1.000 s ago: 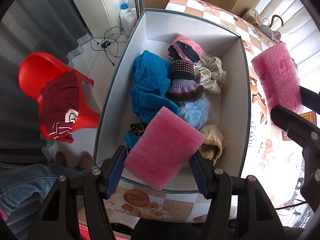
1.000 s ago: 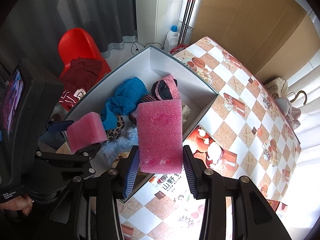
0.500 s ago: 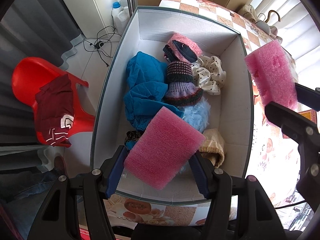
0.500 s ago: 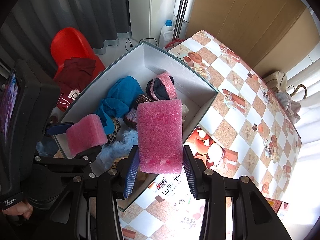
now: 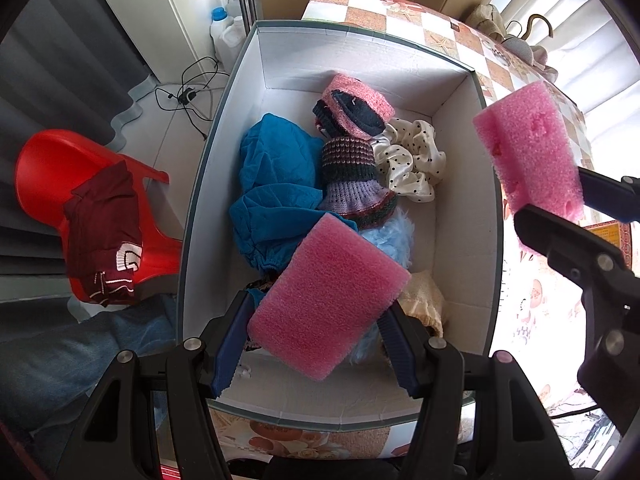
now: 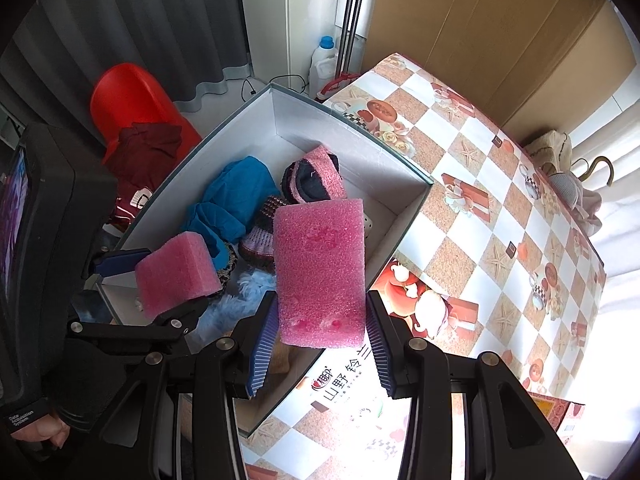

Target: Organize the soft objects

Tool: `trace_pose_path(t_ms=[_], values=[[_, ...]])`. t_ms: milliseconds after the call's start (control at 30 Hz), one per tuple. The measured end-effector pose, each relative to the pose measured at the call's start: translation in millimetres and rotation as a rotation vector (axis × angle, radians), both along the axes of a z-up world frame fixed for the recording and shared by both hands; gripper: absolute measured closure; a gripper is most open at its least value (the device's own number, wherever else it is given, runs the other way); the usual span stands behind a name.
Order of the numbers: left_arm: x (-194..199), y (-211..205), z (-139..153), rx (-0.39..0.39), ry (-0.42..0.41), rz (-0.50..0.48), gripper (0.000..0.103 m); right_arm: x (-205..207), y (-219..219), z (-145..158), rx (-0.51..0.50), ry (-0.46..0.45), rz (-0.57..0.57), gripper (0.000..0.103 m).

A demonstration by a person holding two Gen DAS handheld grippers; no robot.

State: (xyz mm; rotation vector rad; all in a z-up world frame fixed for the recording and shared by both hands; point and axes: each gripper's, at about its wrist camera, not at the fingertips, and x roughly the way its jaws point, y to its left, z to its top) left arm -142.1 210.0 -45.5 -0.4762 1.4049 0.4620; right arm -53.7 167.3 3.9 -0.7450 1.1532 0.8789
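Note:
Each gripper holds a pink foam block over the open white box [image 5: 464, 216] [image 6: 400, 168]. My left gripper [image 5: 316, 340] [image 6: 148, 276] is shut on the wider foam block [image 5: 328, 296] [image 6: 176, 272], above the box's near end. My right gripper [image 6: 320, 340] [image 5: 560, 208] is shut on the longer foam block [image 6: 320, 272] [image 5: 528, 148], above the box's right wall. Inside lie a blue garment [image 5: 276, 184], a striped knit hat [image 5: 352, 184], a pink and navy sock bundle [image 5: 352, 108], a dotted white scrunchie [image 5: 412, 160], light blue fluff [image 5: 392, 236] and a beige cloth [image 5: 424, 300].
The box stands on a table [image 6: 500, 240] with a checked, printed cover. A red chair [image 5: 44, 168] with a dark red garment [image 5: 104, 232] stands on the floor to the left. A plastic bottle [image 5: 224, 28], cables [image 5: 188, 88] and a mop [image 6: 348, 20] are beyond the box. A hand [image 6: 40, 436] grips the left gripper's handle.
Both grippers have drifted slightly further over the box and a little lower, each still holding its foam block. The box's contents have not moved.

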Motion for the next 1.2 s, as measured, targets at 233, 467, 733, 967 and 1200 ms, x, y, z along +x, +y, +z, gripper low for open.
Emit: trace_pose_path(t_ms=[233, 467, 733, 967, 1200], values=[[8, 1, 1, 0.002, -0.001, -0.020, 0.037, 6, -1, -1, 0.002, 0.004, -0.023, 0.059], [15, 4, 2, 0.007, 0.000, -0.032, 0.037, 13, 3, -1, 0.010, 0.006, -0.041, 0.059], [20, 10, 4, 0.013, 0.002, -0.036, 0.037, 20, 10, -1, 0.025, 0.010, -0.051, 0.059], [20, 12, 4, 0.016, 0.009, -0.035, 0.037, 21, 12, -1, 0.032, 0.017, -0.049, 0.059], [20, 11, 5, 0.015, 0.008, -0.029, 0.037, 21, 11, -1, 0.034, 0.022, -0.048, 0.059]])
